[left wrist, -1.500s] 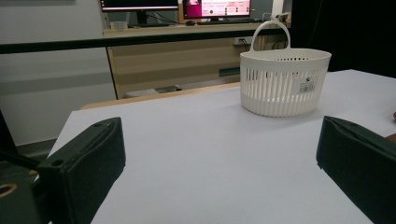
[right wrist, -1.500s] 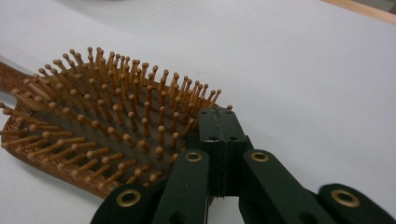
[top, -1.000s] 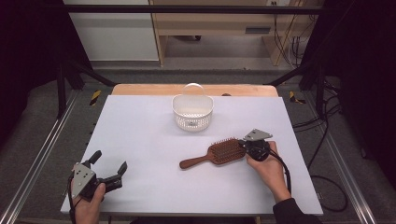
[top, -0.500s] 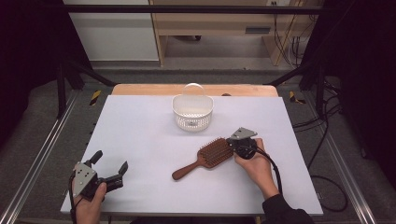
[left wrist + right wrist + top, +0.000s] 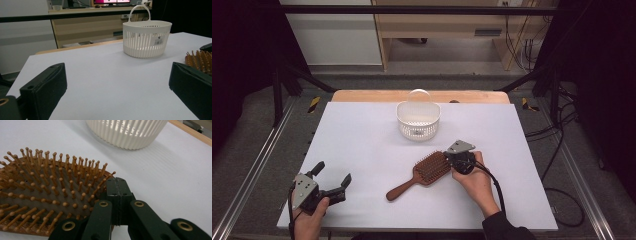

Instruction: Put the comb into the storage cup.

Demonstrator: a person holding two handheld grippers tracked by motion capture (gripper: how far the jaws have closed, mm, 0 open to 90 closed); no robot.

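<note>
High view: right hand-held gripper [image 5: 451, 159] touching hairbrush [image 5: 422, 174] head's far edge.

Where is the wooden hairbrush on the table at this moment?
In the high view the hairbrush lies bristles up right of the table's centre, just in front of the white basket, with the right gripper against its head.

Even overhead light, soft shadows; table [image 5: 362, 135] bright, surroundings dark, slight blur.

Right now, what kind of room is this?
Probably a lab or workshop set up for recording. The white table sits in a black metal frame, loose cables hang by a desk behind, and a monitor glows there.
</note>
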